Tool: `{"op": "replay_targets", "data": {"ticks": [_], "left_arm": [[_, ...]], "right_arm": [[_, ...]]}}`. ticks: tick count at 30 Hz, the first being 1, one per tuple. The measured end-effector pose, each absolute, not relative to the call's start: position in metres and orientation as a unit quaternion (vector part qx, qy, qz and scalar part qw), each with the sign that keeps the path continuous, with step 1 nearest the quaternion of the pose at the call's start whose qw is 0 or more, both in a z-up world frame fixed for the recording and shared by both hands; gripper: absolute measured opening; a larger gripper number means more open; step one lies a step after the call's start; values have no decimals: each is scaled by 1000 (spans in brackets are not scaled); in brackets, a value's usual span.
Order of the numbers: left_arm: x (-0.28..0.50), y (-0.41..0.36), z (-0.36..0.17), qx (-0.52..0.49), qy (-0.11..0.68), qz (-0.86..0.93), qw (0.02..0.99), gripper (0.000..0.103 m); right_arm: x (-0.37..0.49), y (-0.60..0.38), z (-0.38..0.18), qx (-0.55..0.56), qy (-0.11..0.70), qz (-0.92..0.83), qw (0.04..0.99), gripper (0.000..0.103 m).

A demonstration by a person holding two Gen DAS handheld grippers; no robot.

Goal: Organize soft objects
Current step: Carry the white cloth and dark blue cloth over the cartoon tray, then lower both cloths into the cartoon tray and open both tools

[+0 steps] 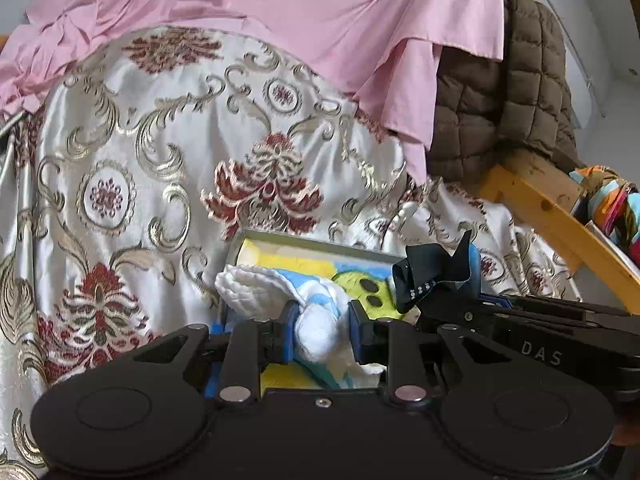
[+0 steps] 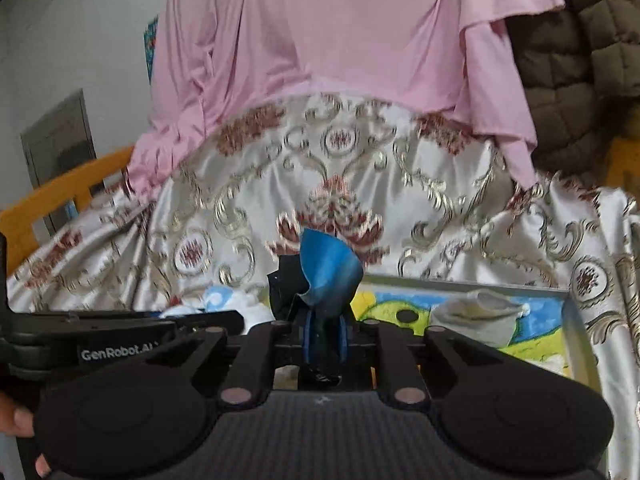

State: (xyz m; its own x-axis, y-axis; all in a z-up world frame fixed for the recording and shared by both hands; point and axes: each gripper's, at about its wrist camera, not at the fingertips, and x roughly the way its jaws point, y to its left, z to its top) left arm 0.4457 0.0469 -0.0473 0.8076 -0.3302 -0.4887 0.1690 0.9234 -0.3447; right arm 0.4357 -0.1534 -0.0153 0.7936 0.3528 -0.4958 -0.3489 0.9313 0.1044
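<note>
A: What did the left claw [image 1: 324,330] have?

B: Its blue pads were clamped on a white cloth [image 1: 316,330], bunched into a wad between them. The loose end of the cloth spread out ahead and to the left of the claw, quilted white with a pale blue stripe.

A: And the right claw [image 2: 323,334]?

B: Pressed nearly together on a thin blue-and-black cloth [image 2: 328,276]. One flap stood up above the tips, blue on the inside, black behind. In the left view the same cloth [image 1: 436,272] showed just right of the left claw, black with small white dots.

A: So the two claws were close?

B: Side by side, yes. The right claw's body [image 1: 520,320] lay just to the right of the left one.

A: What sat under them?

B: A tray [image 2: 576,320] with a grey rim and a painted bottom in yellow, blue and green. Ahead and right of the right claw, a grey-white cloth [image 2: 476,316] lay in it. I couldn't tell whether either held cloth touched the tray; the right view was blurred.

A: Beyond that?

B: A floral satin sheet [image 1: 160,160], cream with red and gold, rising behind the tray. Above it hung a pink cloth [image 1: 320,20], and to the right a brown quilted coat [image 1: 500,100] over a wooden frame [image 1: 540,200].
</note>
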Motion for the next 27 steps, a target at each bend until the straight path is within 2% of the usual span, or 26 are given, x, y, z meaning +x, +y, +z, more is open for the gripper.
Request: {"op": "replay_targets", "data": {"ticks": [12, 20, 25, 27], "left_arm": [[440, 41, -62, -100, 311, -135, 935, 29], [434, 33, -56, -72, 319, -126, 936, 35], [427, 29, -51, -54, 318, -121, 939, 41], [422, 29, -48, -59, 315, -119, 940, 43]], "right_arm": [[450, -154, -39, 1, 325, 153, 933, 16], [445, -153, -34, -14, 323, 146, 935, 36], [437, -158, -30, -19, 318, 147, 936, 56], [432, -163, -26, -18, 313, 147, 938, 60]]}}
